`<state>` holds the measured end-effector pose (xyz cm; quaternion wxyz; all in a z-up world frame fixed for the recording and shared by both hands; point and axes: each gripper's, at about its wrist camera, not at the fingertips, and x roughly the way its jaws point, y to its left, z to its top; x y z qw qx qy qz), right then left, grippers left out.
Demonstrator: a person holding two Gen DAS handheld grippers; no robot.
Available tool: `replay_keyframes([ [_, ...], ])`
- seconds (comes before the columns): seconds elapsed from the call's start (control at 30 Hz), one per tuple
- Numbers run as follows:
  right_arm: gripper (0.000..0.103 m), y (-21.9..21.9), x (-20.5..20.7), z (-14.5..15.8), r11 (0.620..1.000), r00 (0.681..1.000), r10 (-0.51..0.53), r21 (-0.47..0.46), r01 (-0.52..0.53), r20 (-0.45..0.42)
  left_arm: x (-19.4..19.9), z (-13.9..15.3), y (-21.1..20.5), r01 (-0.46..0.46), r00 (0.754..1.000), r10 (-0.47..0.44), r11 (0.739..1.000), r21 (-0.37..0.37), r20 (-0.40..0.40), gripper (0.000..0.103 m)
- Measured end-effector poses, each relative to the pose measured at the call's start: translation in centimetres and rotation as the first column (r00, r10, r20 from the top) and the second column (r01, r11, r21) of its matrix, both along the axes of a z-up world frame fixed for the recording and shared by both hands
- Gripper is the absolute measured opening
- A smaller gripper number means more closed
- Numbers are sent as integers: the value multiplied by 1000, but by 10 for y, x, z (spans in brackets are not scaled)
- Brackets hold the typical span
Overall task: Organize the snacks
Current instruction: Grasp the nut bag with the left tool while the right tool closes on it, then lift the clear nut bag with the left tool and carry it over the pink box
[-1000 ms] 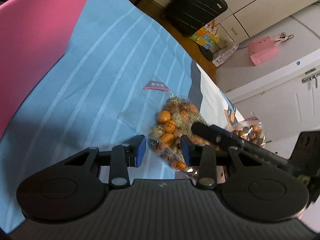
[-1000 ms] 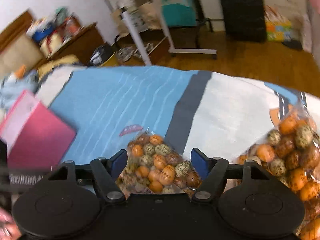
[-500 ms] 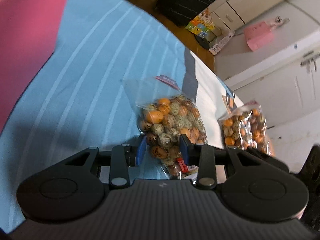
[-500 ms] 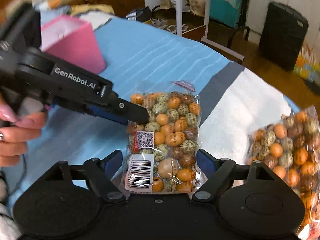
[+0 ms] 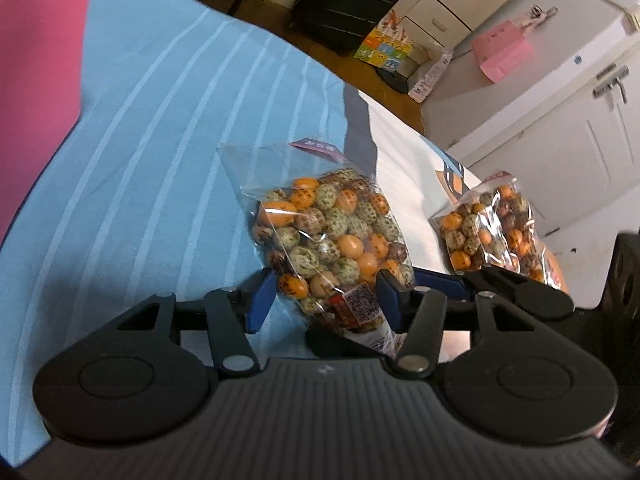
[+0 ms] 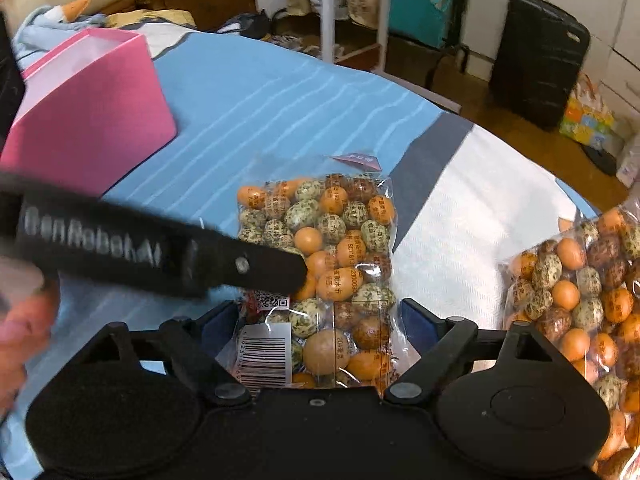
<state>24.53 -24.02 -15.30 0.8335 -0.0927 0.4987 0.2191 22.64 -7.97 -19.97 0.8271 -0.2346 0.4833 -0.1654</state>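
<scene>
Left gripper point(image 5: 326, 300), in its own wrist view, has its blue pads pressed against either side of the near snack bag point(image 5: 332, 240), pinching its lower end; the bag stands up from the striped blue cloth point(image 5: 160, 128), its clear top and red label pointing to 12 o'clock. At 3 o'clock a second snack bag point(image 5: 488, 232) sits on the white part of the cloth, well apart from the first, and a pink box point(image 5: 36, 60) fills the 10 o'clock corner. From the right wrist view, the right gripper point(image 6: 316, 320) is spread wide, its pads flanking the barcode end of the near snack bag point(image 6: 332, 256) without clearly touching it. The left gripper point(image 6: 260, 268) reaches in from 9 o'clock across the bag, blurred. The second snack bag point(image 6: 576, 296) lies at 3 o'clock, the pink box point(image 6: 88, 116) at 10 o'clock, a black suitcase point(image 6: 536, 60) on the floor at 1 o'clock
</scene>
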Motion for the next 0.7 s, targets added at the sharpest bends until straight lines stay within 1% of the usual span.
replay_keyframes([
  [0.03, 80, 0, 2, 1, 1000, 1000, -22, 13, 22, -19, 0, 1, -3, 8, 1000, -8, 1000, 4, 1, 54],
  [0.17, 75, 3, 3, 3, 997, 996, -74, 1, 74, -48, 0, 7, -6, 41, 999, -41, 999, 27, 3, 53],
  [0.23, 72, 3, 4, 5, 994, 992, -104, 6, 105, -66, -2, 10, -5, 57, 998, -57, 998, 25, -1, 52],
  [0.3, 71, 2, 3, 8, 992, 989, -124, 8, 125, -86, -3, 13, -4, 68, 998, -68, 998, 17, -8, 52],
  [0.43, 71, 7, -3, 12, 991, 984, -135, -1, 136, -117, -9, 20, -1, 69, 996, -68, 997, 19, -54, 52],
  [0.53, 71, 11, -10, 17, 991, 984, -131, -8, 131, -123, -16, 26, 0, 71, 995, -69, 997, 22, -76, 52],
  [0.6, 70, 14, -14, 21, 992, 984, -128, -5, 128, -126, -19, 32, 3, 88, 991, -92, 995, -45, -92, 50],
  [0.67, 70, 17, -20, 26, 993, 985, -122, -7, 122, -121, -25, 42, 1, 117, 990, -117, 993, -9, -83, 50],
  [0.7, 70, 18, -23, 27, 993, 985, -122, -16, 121, -121, -28, 46, 0, 132, 988, -132, 991, -10, -80, 50],
])
